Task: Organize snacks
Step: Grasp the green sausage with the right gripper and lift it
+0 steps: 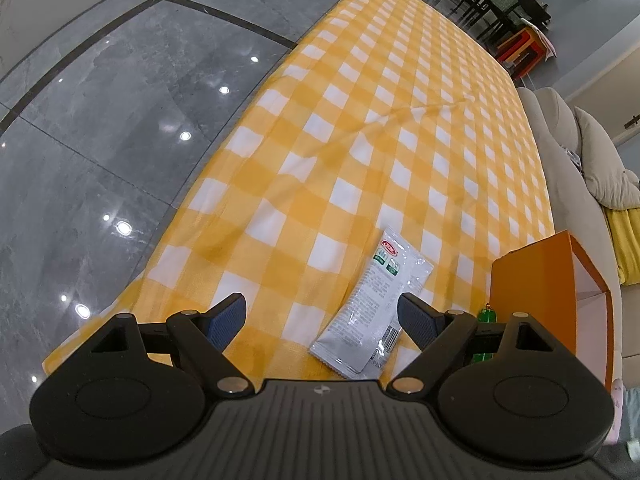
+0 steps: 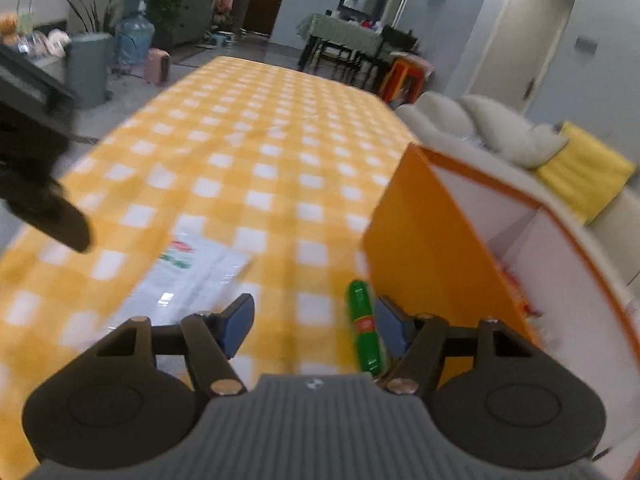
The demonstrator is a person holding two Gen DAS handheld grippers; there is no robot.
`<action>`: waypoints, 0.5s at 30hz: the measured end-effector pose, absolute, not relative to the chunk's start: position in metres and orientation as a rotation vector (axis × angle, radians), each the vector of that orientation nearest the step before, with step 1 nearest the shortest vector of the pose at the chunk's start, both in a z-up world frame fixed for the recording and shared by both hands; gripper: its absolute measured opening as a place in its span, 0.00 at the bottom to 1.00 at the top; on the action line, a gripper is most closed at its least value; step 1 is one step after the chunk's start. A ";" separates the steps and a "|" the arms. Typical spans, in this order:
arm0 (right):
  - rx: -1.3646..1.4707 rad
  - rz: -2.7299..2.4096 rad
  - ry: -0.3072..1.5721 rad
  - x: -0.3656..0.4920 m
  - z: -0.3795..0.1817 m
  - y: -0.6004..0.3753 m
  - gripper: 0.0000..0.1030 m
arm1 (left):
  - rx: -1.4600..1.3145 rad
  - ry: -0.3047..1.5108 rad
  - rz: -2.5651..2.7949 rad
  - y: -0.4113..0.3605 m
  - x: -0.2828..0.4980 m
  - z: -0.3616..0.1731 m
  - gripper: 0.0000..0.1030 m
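Observation:
A white snack packet point(image 1: 372, 304) lies flat on the yellow checked tablecloth point(image 1: 360, 120), just ahead of my open left gripper point(image 1: 322, 316), nearer its right finger. An orange box point(image 1: 536, 304) with a white inside stands at the right. A green sausage stick point(image 1: 486, 334) lies between packet and box. In the right wrist view my right gripper point(image 2: 314, 326) is open, with the green stick point(image 2: 366, 328) lying on the cloth against its right finger. The packet point(image 2: 192, 276) lies blurred to the left, and the orange box point(image 2: 436, 248) stands open to the right with some snacks inside.
The left gripper's body point(image 2: 36, 168) shows dark at the left of the right wrist view. A beige sofa point(image 2: 480, 128) with a yellow cushion runs along the table's right side. Grey tiled floor point(image 1: 100, 120) lies to the left. A dining table point(image 2: 344, 36) stands far behind.

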State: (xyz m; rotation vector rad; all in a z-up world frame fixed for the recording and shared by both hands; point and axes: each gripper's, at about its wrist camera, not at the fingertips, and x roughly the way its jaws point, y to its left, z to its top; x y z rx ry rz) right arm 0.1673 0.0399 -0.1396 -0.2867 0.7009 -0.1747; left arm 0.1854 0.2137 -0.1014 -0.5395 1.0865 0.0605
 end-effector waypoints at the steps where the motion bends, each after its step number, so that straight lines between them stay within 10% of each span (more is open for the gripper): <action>1: -0.297 -0.194 0.713 0.170 -0.142 0.037 0.63 | -0.540 1.087 0.062 0.214 0.185 -0.101 0.97; 15: -0.242 -0.385 0.840 0.205 -0.166 0.035 0.68 | -0.533 1.080 0.076 0.221 0.183 -0.100 0.97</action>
